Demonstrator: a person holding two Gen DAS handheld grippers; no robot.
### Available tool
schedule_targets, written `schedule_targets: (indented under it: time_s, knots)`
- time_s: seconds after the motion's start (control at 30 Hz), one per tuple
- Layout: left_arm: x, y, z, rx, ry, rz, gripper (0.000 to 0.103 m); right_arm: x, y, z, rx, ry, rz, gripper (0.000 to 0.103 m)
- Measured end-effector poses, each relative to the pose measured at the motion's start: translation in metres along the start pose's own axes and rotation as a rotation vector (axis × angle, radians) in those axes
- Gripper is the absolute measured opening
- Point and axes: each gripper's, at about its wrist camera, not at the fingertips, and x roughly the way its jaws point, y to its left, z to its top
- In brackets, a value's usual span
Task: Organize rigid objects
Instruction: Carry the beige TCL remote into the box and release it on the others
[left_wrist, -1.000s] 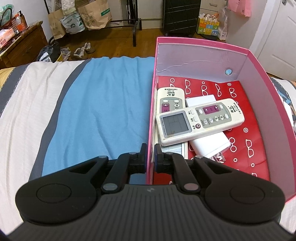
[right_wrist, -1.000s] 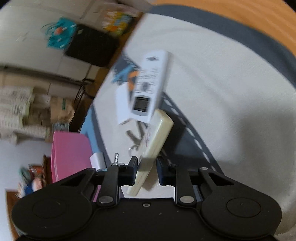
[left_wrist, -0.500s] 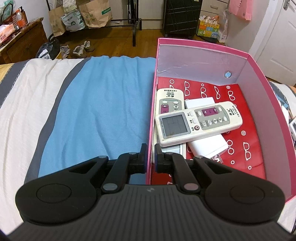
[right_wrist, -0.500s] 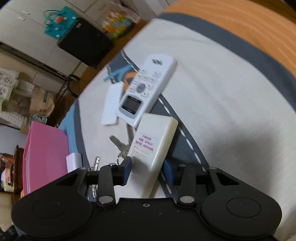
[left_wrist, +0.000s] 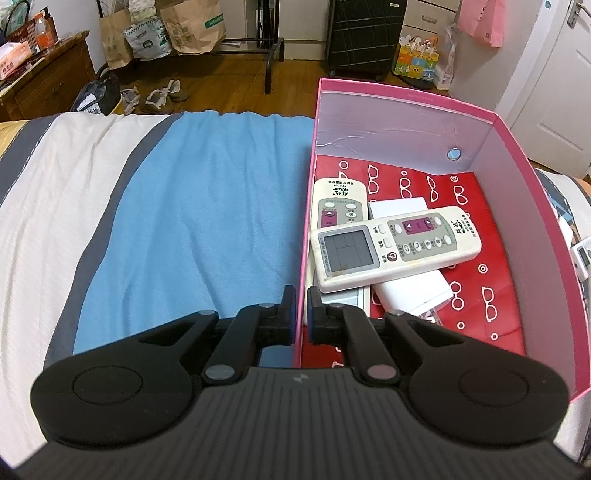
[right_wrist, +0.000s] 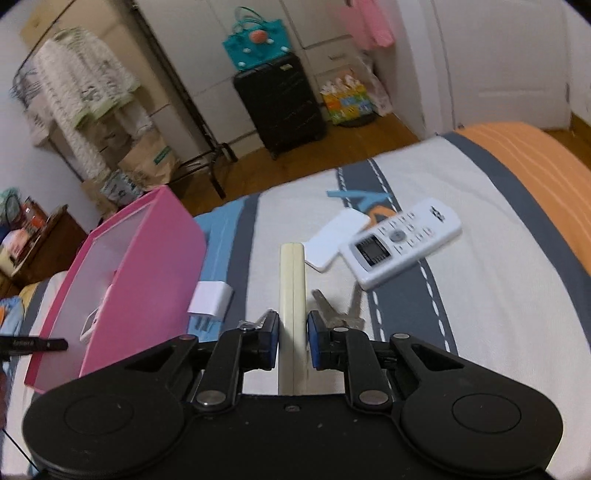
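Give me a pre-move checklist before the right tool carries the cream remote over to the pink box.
1. Right tool grip: jaws have just been closing and now pinch the cream remote edge-on. Ok.
2. Remote clear of the bed: looks lifted above the keys, but contact is hard to judge. Cannot tell.
3. Pink box steadied: left tool is shut on its near wall. Ok.
4. Free space inside: two remotes stacked with white items on one side; bare red floor on the other. Ok.
5. Path to the box: white charger lies beside the box wall, low on the bed. Ok.
6. Items left on the bed: white remote and white flat item. Not ok.
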Motion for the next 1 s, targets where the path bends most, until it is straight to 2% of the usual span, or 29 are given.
schedule_targets:
  time_s: [0.07, 0.17, 0.33, 0.47, 0.6, 0.8, 0.9, 1.0]
  knots:
    - [0.0, 0.002, 0.0, -0.01, 0.002, -0.009, 0.004, -0.013, 0.019, 0.006, -0.093, -0.058, 0.012, 0.02]
    - [-0.001, 0.006, 0.001, -0.029, 0.006, -0.027, 0.004, -0.035, 0.059, 0.018, -0.262, -0.136, 0.101, 0.02]
    - [0.0, 0.009, 0.001, -0.043, 0.007, -0.043, 0.004, -0.043, 0.134, 0.04, -0.524, -0.159, 0.253, 0.02]
    - [0.001, 0.011, 0.001, -0.049, 0.005, -0.057, 0.004, -0.02, 0.187, 0.045, -0.719, -0.096, 0.335, 0.02]
    - [0.002, 0.013, 0.001, -0.052, 0.0, -0.066, 0.004, 0.024, 0.22, 0.043, -0.784, -0.015, 0.286, 0.02]
    - [0.005, 0.019, 0.001, -0.071, 0.0, -0.096, 0.005, 0.055, 0.244, 0.012, -0.951, 0.111, 0.399, 0.019]
    - [0.006, 0.019, 0.002, -0.075, -0.001, -0.096, 0.005, 0.067, 0.254, -0.002, -1.057, 0.188, 0.396, 0.019]
    - [0.007, 0.018, 0.003, -0.075, -0.001, -0.097, 0.005, 0.076, 0.263, -0.012, -1.181, 0.221, 0.363, 0.019]
